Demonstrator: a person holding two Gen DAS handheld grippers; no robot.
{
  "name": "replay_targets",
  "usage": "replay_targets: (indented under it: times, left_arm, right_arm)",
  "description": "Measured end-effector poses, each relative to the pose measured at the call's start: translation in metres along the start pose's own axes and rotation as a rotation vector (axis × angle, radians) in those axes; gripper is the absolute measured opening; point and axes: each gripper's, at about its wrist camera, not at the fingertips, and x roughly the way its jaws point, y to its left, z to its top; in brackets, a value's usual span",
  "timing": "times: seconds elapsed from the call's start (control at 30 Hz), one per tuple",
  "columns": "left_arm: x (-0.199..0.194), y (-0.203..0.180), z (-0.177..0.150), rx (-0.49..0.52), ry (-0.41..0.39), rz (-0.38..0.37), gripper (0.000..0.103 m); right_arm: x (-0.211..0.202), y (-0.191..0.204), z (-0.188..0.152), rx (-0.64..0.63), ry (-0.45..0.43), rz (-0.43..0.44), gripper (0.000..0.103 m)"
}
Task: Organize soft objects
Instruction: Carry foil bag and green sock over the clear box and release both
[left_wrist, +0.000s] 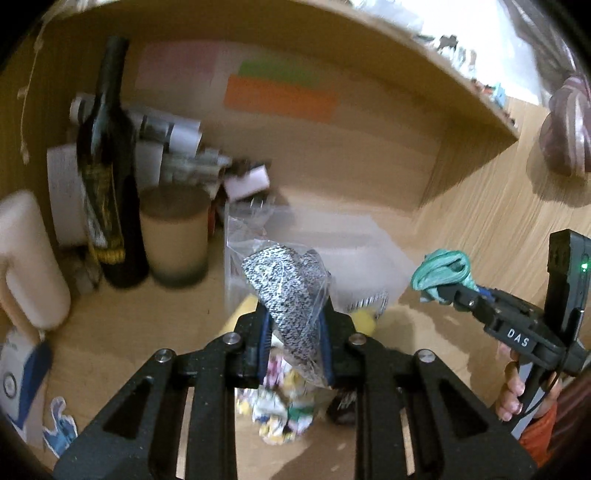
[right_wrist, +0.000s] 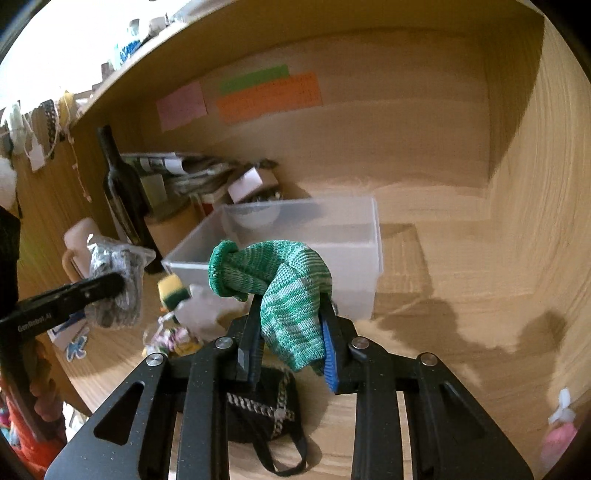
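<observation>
I am holding a green knit sock (right_wrist: 286, 291) clamped between the two fingers of my right tool (right_wrist: 291, 347); it is bunching above the fingertips and drooping below them, raised off the worktop (right_wrist: 461, 350). In the left wrist view the same sock (left_wrist: 441, 273) is showing as a teal bundle at the tip of the right tool (left_wrist: 448, 295), with my right hand (left_wrist: 511, 387) gripping the handle.

My left tool (left_wrist: 295, 332) is closing on a black-and-white speckled soft item in a clear plastic bag (left_wrist: 288, 291), likewise lifted clear of the surface. From the right wrist view this bagged item (right_wrist: 118, 280) is hanging at the end of the left tool (right_wrist: 114, 284), to the left of the sock and apart from it.

A clear plastic bin (right_wrist: 354, 254) is standing just behind the sock, open-topped. A yellow-and-green sponge (right_wrist: 173, 291) is lying near its front left corner. A black pouch with a chain strap (right_wrist: 266, 410) is resting on the worktop under my right tool. A dark wine bottle (left_wrist: 105, 177) is standing upright at the back left, with a frosted cylindrical jar (left_wrist: 175, 236) just beside it and rolled papers (left_wrist: 166, 129) stacked behind. Coloured paper sheets (right_wrist: 266, 94) are fixed to the back panel.
</observation>
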Motion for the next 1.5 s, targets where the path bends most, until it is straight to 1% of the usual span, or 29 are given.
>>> replay_targets:
  times: [0.13,0.33,0.5,0.63,0.73,0.83,1.1,1.27,1.37,1.5]
  left_arm:
    - [-0.002,-0.006,0.018,0.031,-0.059,0.01,0.022]
    - [0.008,-0.004,0.038,0.04,-0.088,0.02,0.022]
    - [0.024,-0.008,0.053,0.069,-0.091,0.064,0.022]
    - [0.048,-0.005,0.061,0.073,-0.051,0.074,0.022]
    - [0.067,-0.003,0.065,0.072,-0.009,0.075,0.022]
    - [0.091,0.0,0.068,0.064,0.054,0.075,0.022]
    - [0.145,0.007,0.066,0.06,0.212,0.07,0.022]
    - [0.173,0.002,0.06,0.094,0.293,0.085,0.022]
    - [0.182,0.001,0.056,0.118,0.322,0.094,0.022]
    - [0.187,0.001,0.051,0.135,0.316,0.12,0.022]
  right_arm:
    - [-0.005,0.006,0.013,-0.025,-0.048,0.0,0.024]
    - [-0.005,0.013,0.033,-0.058,-0.117,-0.002,0.024]
    - [0.003,0.013,0.047,-0.068,-0.14,0.005,0.024]
    - [0.015,0.011,0.056,-0.073,-0.131,0.003,0.024]
    - [0.03,0.007,0.062,-0.067,-0.108,0.005,0.024]
    - [0.047,0.005,0.065,-0.081,-0.07,-0.01,0.024]
    - [0.1,-0.004,0.069,-0.104,0.063,-0.043,0.024]
    - [0.128,-0.012,0.064,-0.101,0.152,-0.056,0.024]
    - [0.141,-0.016,0.059,-0.097,0.194,-0.058,0.024]
    - [0.148,-0.017,0.057,-0.099,0.224,-0.063,0.024]
